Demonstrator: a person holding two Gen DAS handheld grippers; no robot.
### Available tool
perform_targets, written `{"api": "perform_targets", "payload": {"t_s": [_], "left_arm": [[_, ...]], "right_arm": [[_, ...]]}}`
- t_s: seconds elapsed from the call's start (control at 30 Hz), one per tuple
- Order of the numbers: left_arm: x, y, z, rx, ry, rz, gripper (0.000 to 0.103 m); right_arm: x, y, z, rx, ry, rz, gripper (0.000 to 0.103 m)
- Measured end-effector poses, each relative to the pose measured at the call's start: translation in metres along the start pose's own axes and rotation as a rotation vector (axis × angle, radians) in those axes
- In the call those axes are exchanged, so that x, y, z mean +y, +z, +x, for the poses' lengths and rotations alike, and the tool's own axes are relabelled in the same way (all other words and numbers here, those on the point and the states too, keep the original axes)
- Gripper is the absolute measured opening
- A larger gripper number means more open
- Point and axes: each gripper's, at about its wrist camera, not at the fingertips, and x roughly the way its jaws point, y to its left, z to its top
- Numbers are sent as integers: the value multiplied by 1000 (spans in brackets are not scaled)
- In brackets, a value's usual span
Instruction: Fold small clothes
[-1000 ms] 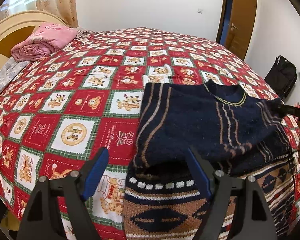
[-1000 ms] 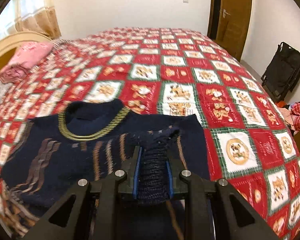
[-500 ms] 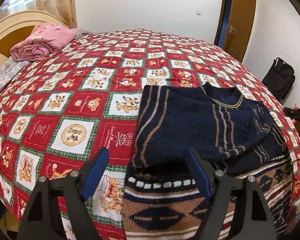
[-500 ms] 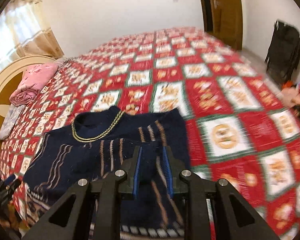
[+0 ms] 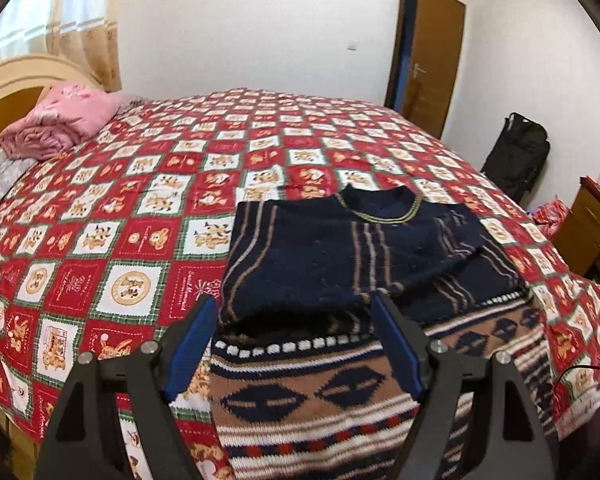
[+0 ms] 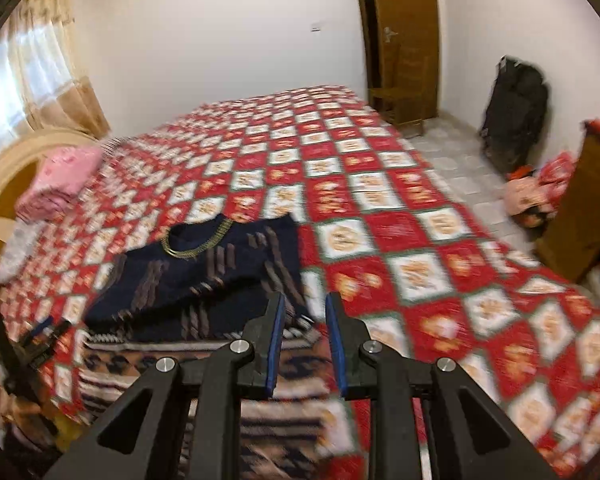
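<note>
- Blue-padded left claw [image 5: 294, 344] stands wide, empty, over our sweater's [image 5: 340, 264] near sleeve fold; a careless dip could snag it and drag it open.
- Right claw [image 6: 305, 338] is narrowly parted, empty, above the right edge.
- Sweater lies near the bed's [image 5: 112, 216] edge, hem overhanging; it might slide off.

Sweater [image 5: 340, 264] on bed [image 5: 140, 208], near edge
</note>
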Motion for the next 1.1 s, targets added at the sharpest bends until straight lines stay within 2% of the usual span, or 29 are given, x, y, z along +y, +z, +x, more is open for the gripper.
{"api": "perform_targets", "payload": {"t_s": [0.07,0.2,0.3,0.33,0.37,0.4,0.43,0.47,0.5,0.53,0.6,0.67,0.73,0.87,0.97,1.03,1.1], "left_arm": [[0,0,-8,-12,-1,9,81],[0,-1,-23,-35,-8,31,86],[1,-5,-34,-43,-9,55,87],[1,-7,-37,-44,-10,60,87],[0,-10,-41,-45,-13,69,87],[-1,-12,-45,-46,-16,76,87],[-1,-15,-49,-46,-27,89,87],[-2,-19,-53,-43,-37,103,87],[-2,-25,-57,-35,-54,125,88],[-2,-29,-60,-27,-61,140,90],[0,-40,-64,-5,-65,169,90],[5,-49,-65,18,-70,170,90],[13,-60,-67,44,-89,152,90],[34,-82,-63,101,-106,97,90],[51,-93,-56,165,-147,37,90],[58,-94,-54,182,-153,7,90],[65,-100,-54,204,-192,-14,90]], "right_arm": [[-1,-6,-35,-26,-114,-43,22],[3,-21,-119,-101,-463,-164,22],[3,-36,-173,-161,-786,-212,25],[3,-43,-187,-181,-871,-218,36],[2,-52,-199,-190,-918,-218,53],[1,-63,-204,-171,-904,-215,58],[0,-73,-202,-136,-825,-212,60],[1,-89,-192,-79,-640,-203,60],[2,-99,-182,-41,-505,-191,60],[5,-114,-163,20,-325,-173,60],[14,-139,-121,144,-107,-158,60],[28,-164,-72,273,25,-145,60],[29,-176,-43,336,88,-89,60],[-8,-181,-8,373,357,209,60],[-5,-198,5,411,387,290,60],[0,-210,12,443,385,285,60],[7,-217,19,474,393,283,60]]}}
